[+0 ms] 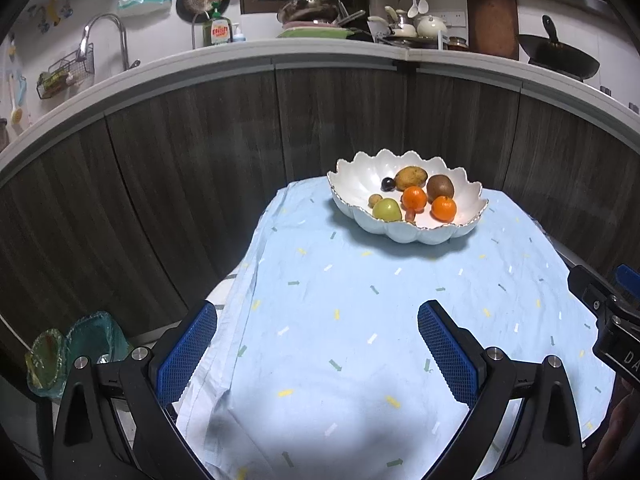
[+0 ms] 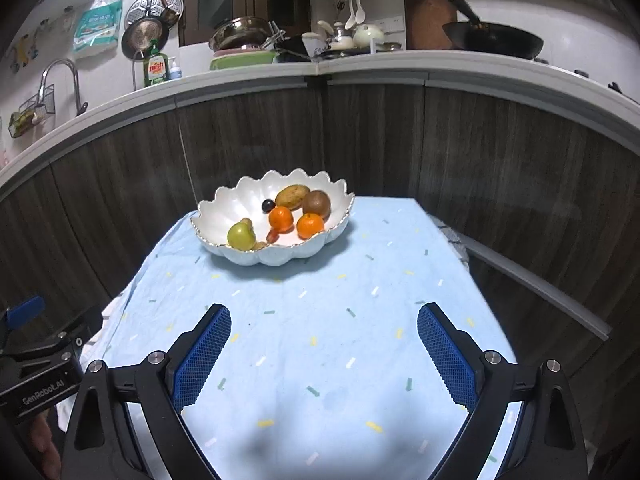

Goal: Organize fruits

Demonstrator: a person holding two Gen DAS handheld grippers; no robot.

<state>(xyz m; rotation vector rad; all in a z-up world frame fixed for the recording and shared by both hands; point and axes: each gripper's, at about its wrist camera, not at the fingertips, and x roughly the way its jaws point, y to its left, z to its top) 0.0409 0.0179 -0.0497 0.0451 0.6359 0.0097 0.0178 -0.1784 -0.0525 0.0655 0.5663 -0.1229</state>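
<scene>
A white scalloped bowl stands at the far end of a table with a light blue cloth. It holds two oranges, a green apple, a brown kiwi, a yellowish mango, a dark grape and small fruits. My left gripper is open and empty, well short of the bowl. My right gripper is open and empty, also short of it.
Dark wood cabinet fronts rise behind the table under a kitchen counter with a faucet, pans and a wok. Green glass dishes sit low at the left. The other gripper's body shows at each view's edge.
</scene>
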